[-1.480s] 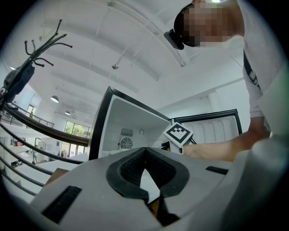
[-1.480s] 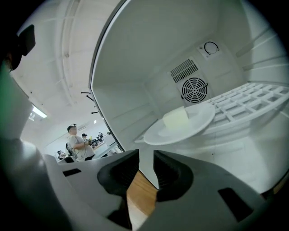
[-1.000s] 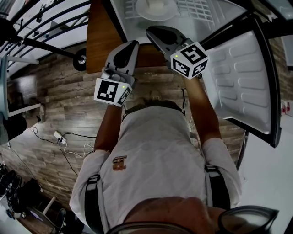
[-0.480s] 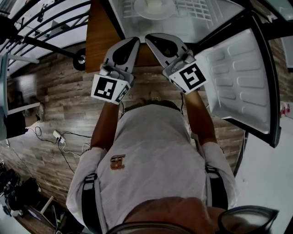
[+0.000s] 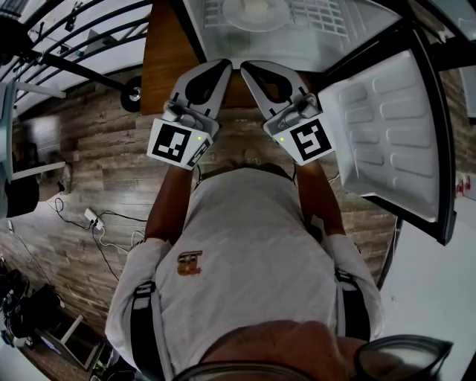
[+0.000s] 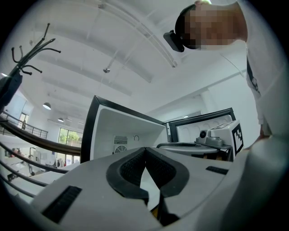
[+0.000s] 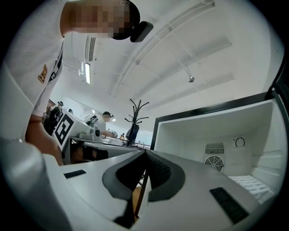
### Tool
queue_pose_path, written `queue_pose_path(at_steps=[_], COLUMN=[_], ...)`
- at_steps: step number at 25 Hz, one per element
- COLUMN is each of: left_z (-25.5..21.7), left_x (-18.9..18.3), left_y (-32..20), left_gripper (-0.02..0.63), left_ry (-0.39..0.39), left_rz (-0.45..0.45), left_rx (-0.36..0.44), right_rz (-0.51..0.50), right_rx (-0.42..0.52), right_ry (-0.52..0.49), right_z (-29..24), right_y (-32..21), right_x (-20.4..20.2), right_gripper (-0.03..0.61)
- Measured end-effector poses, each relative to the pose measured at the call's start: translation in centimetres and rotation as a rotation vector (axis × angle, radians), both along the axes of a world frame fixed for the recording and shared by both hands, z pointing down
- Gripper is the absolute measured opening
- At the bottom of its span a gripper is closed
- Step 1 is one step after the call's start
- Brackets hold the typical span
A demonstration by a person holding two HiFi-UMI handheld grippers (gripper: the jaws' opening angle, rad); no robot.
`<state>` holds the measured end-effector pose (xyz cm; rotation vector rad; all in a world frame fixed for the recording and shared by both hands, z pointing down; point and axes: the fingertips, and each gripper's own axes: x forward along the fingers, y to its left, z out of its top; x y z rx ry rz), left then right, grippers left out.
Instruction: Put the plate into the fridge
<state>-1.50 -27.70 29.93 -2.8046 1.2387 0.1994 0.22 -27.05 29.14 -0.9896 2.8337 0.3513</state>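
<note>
Just outside the fridge (image 5: 223, 46) rim, left tool (image 5: 218, 67) and right tool (image 5: 249, 68) hang closed, empty.

This is looking like an open-plan lab or office hall. A high white ceiling (image 7: 189, 40) with a strip light (image 7: 87, 72) is stretching overhead. A coat stand (image 7: 134, 126) is standing near desks where a person (image 7: 105, 119) is working. At 9 o'clock a power strip (image 5: 93, 221) is trailing cables over wood-plank flooring (image 5: 89, 164). At 12 o'clock a small fridge (image 5: 335, 48) is standing open.

White plate (image 5: 255, 13) in a white, black-framed fridge (image 5: 312, 48); brown plank floor (image 5: 89, 171).
</note>
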Motion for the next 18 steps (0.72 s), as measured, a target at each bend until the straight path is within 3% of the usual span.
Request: queue_pose_path(at_steps=[18], left_z=[0.2], left_x=[0.6], left_y=[0.0], left_gripper=[0.018], left_ry=[0.007], left_rz=[0.001], left_rx=[-0.004], right_rz=[0.018], right_rx=[-0.018], right_ry=[-0.015], right_z=[0.2], right_y=[-0.3], right_x=[1.1], right_gripper=[0.032])
